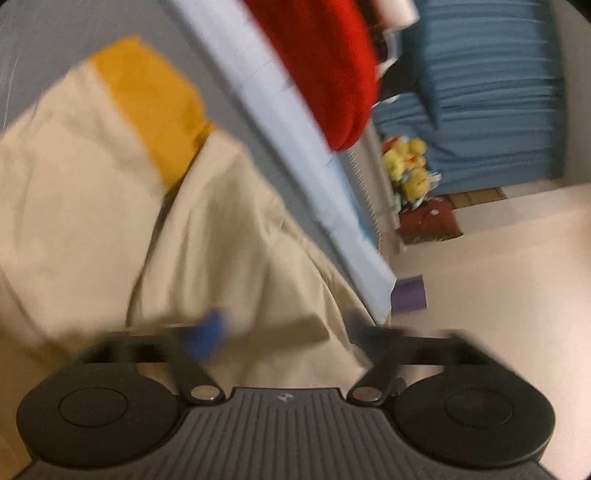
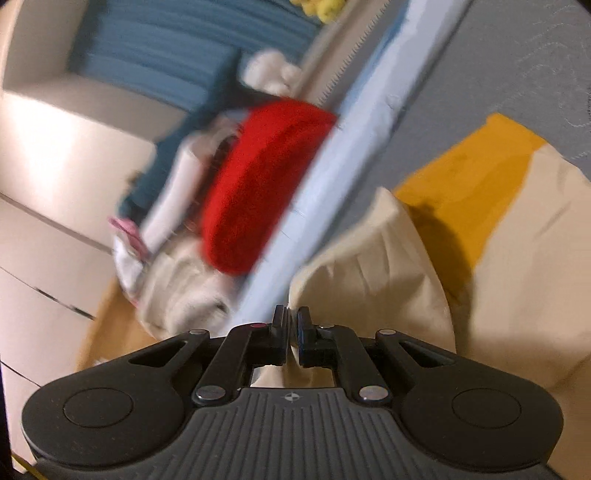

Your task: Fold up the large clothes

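Note:
A cream garment (image 1: pixel 92 206) with a mustard-yellow band (image 1: pixel 155 107) lies rumpled on a grey surface (image 1: pixel 55 33). My left gripper (image 1: pixel 280 332) is just above its near edge, fingers spread wide and blurred, nothing between them. In the right wrist view the same cream garment (image 2: pixel 524 266) and its yellow band (image 2: pixel 469 173) lie to the right. My right gripper (image 2: pixel 291 325) is shut on a raised fold of the cream cloth (image 2: pixel 362 258).
A pale blue edge (image 1: pixel 295 122) borders the grey surface. Beyond it lie a red cloth (image 1: pixel 328 66), blue cushions (image 1: pixel 487 92), yellow soft toys (image 1: pixel 410 166) and a beige floor (image 1: pixel 498 277). The right wrist view shows the red cloth (image 2: pixel 258 192) and white drawers (image 2: pixel 48 221).

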Demonstrator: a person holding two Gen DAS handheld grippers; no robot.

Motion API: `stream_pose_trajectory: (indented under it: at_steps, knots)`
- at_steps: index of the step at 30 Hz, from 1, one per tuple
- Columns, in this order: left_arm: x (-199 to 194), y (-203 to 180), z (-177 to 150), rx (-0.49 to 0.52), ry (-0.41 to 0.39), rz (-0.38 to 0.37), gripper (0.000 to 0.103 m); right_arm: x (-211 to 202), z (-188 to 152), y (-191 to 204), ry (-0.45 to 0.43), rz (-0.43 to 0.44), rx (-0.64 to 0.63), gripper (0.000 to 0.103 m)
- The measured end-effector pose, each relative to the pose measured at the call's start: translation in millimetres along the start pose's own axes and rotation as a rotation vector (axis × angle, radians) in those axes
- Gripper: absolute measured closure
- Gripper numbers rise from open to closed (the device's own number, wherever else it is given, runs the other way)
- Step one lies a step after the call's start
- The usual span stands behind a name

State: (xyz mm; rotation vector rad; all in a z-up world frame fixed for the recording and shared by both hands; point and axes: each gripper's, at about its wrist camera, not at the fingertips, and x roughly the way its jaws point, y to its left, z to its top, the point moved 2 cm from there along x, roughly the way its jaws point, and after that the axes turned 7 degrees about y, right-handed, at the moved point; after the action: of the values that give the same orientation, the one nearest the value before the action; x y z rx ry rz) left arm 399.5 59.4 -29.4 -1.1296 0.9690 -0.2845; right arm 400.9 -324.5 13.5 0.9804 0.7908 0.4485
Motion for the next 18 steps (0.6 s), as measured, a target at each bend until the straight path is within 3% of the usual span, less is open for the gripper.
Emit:
stream_pose_trajectory:
  at_steps: [3, 6, 9, 11, 14, 16, 18]
  knots:
    - [11.9, 6.2, -4.4, -0.048, 0.059, -0.014, 0.013, 11.0, -9.0, 6.1, 0.065, -0.103, -0.099, 0.098]
    - [24.6, 11.5, -2.0, -0.044, 0.092, 0.057, 0.015, 21.4, -16.8, 10.0, 0.145, -0.159, -0.143, 0.098]
    - [39.3, 30.3, -3.1, -0.070, 0.095, 0.200, 0.041, 28.8, -20.6, 2.2, 0.195, -0.260, -0.147, 0.098]
    - [39.2, 36.8, -3.2, -0.050, 0.106, 0.276, 0.070, 32.6, -22.3, -8.3, 0.213, -0.330, -0.125, 0.098]
    - [48.2, 32.5, -7.9, 0.064, 0.125, 0.364, 0.093, 41.2, -27.8, -26.6, 0.276, -0.383, -0.060, 0.098]
    - [46.0, 12.8, -11.2, 0.199, 0.071, 0.376, 0.098, 43.2, -29.7, -24.3, 0.267, -0.380, -0.061, 0.098]
    - [35.9, -19.3, -13.7, 0.381, -0.016, 0.340, 0.099, 36.5, -26.0, -5.7, 0.203, -0.316, -0.116, 0.098]
